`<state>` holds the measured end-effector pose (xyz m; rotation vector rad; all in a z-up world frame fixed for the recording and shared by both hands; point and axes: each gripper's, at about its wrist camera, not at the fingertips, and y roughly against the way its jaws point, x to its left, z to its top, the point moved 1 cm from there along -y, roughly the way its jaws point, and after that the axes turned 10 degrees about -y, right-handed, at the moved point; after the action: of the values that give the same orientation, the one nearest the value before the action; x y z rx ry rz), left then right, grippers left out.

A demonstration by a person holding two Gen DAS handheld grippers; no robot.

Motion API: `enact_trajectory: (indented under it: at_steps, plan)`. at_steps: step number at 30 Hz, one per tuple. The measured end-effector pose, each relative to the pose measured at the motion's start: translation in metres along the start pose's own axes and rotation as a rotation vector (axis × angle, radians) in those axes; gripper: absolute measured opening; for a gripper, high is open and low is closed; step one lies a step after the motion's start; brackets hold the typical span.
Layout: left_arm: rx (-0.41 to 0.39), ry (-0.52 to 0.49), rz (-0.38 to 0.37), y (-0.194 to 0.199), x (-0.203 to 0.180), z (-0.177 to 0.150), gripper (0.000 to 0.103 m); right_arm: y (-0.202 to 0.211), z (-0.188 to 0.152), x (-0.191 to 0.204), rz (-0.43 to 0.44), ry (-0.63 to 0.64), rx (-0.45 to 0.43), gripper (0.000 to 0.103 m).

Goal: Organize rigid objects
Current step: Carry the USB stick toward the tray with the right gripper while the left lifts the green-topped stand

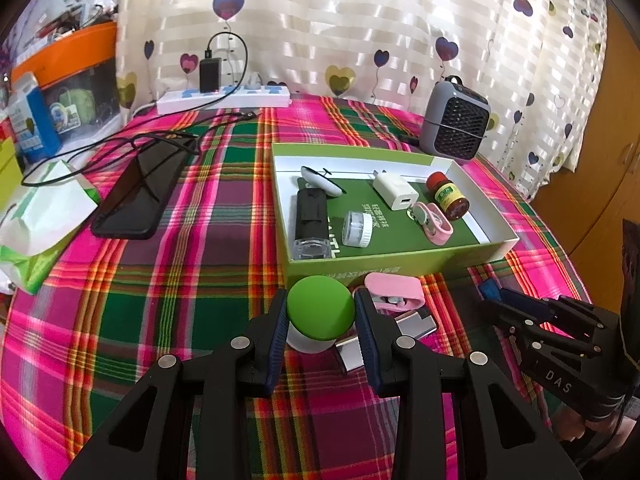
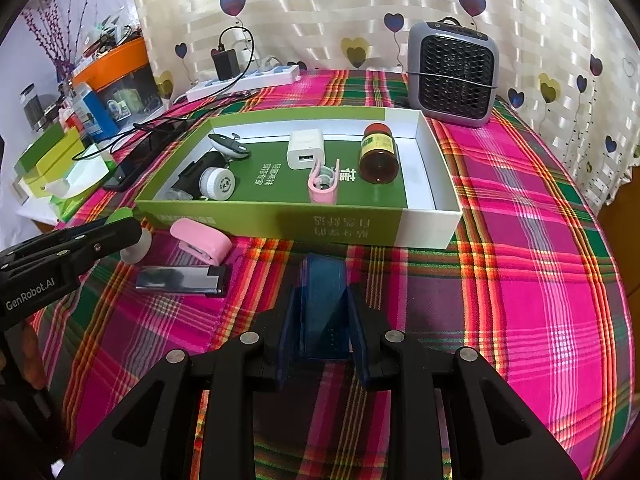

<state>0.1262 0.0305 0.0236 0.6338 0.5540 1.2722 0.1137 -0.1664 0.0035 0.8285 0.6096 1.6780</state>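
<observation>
My left gripper [image 1: 321, 296] is shut on a small white jar with a green cap [image 1: 320, 308], its pads pressing both sides of the cap just in front of the green box [image 1: 384, 264]. In the right wrist view, my right gripper [image 2: 325, 294] is shut on a blue plastic case [image 2: 325, 280], low over the cloth before the green box [image 2: 280, 222]. In that box lie a black device [image 1: 311, 216], a white round jar [image 1: 357, 229], a white charger [image 1: 394, 191], a brown bottle [image 1: 447, 196] and a pink clip [image 1: 434, 222]. A pink stapler [image 2: 202, 244] and a silver-black stick [image 2: 180, 280] rest on the cloth.
A grey fan heater [image 1: 456, 122] stands behind the box's right end. A power strip [image 1: 224, 98] with a plugged charger and cables runs along the back. A dark phone [image 1: 140, 192], a tissue pack [image 1: 44, 216] and stacked containers [image 1: 64, 80] crowd the left.
</observation>
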Motion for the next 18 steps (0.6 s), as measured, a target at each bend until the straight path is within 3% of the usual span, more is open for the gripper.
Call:
enact_trajectory:
  at_steps: [18]
  plan:
    - [-0.059,-0.039,0.011,0.031,-0.01,0.015,0.032,0.021,0.013,0.004,0.028,0.009,-0.049,0.026]
